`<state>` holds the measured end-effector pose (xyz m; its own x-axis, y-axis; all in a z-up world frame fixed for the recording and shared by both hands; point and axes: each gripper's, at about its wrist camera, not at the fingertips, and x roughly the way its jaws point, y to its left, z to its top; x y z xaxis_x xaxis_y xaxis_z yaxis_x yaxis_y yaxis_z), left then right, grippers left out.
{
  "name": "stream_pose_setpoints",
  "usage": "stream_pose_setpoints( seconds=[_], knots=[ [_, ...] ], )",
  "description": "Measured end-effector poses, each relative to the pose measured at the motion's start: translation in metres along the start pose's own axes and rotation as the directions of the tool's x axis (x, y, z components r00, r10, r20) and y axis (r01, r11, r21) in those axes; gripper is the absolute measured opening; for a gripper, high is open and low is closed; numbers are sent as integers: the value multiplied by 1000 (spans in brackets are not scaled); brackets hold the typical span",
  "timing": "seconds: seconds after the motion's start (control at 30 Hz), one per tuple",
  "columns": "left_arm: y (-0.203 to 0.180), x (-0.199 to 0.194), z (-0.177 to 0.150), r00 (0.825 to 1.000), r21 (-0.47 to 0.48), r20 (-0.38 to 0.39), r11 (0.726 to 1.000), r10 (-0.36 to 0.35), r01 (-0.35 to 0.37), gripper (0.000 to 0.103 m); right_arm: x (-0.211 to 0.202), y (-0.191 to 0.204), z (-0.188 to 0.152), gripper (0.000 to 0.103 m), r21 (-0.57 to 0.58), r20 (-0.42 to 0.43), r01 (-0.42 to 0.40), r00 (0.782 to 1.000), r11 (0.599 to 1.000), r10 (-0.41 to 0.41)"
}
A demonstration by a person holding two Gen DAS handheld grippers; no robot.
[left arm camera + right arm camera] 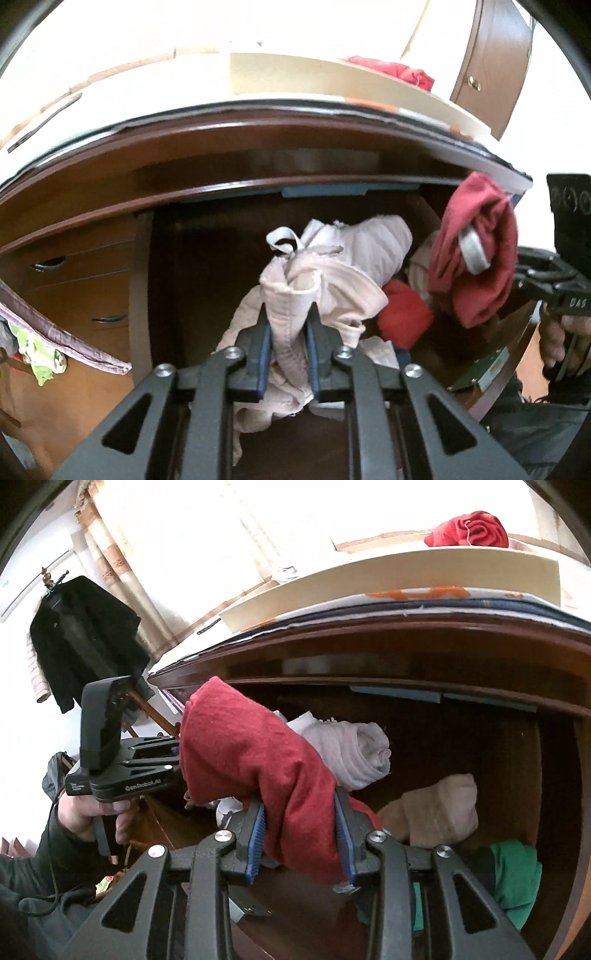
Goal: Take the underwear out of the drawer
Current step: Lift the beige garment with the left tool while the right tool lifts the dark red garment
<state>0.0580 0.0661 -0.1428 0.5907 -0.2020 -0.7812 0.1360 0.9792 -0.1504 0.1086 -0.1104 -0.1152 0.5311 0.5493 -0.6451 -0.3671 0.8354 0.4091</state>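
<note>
Above the drawer [207,258], left tool [288,325] pinches a beige undergarment [321,291], right tool [300,827] clamps a red one [251,753].

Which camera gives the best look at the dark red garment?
The right wrist view. There the red garment fills the middle of the picture, clamped in the right tool, with its folds clear. The left wrist view shows it smaller, at the right edge, hanging from that tool.

"GenRobot.AI" on left gripper [177,771]
</note>
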Motion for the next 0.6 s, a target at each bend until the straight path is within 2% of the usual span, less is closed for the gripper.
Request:
stream_pose_setpoints(
  seconds=[0.3, 0.6],
  knots=[
    [1, -14, -3, 997, -37, 82, 999, -6, 9, 14, -2, -3, -9, 36, 27, 38, -18, 999, 999, 17],
    [3, -23, -10, 991, -67, 132, 997, -19, 28, 13, -5, -6, -13, 36, 43, 69, -42, 997, 998, 39]
  ],
)
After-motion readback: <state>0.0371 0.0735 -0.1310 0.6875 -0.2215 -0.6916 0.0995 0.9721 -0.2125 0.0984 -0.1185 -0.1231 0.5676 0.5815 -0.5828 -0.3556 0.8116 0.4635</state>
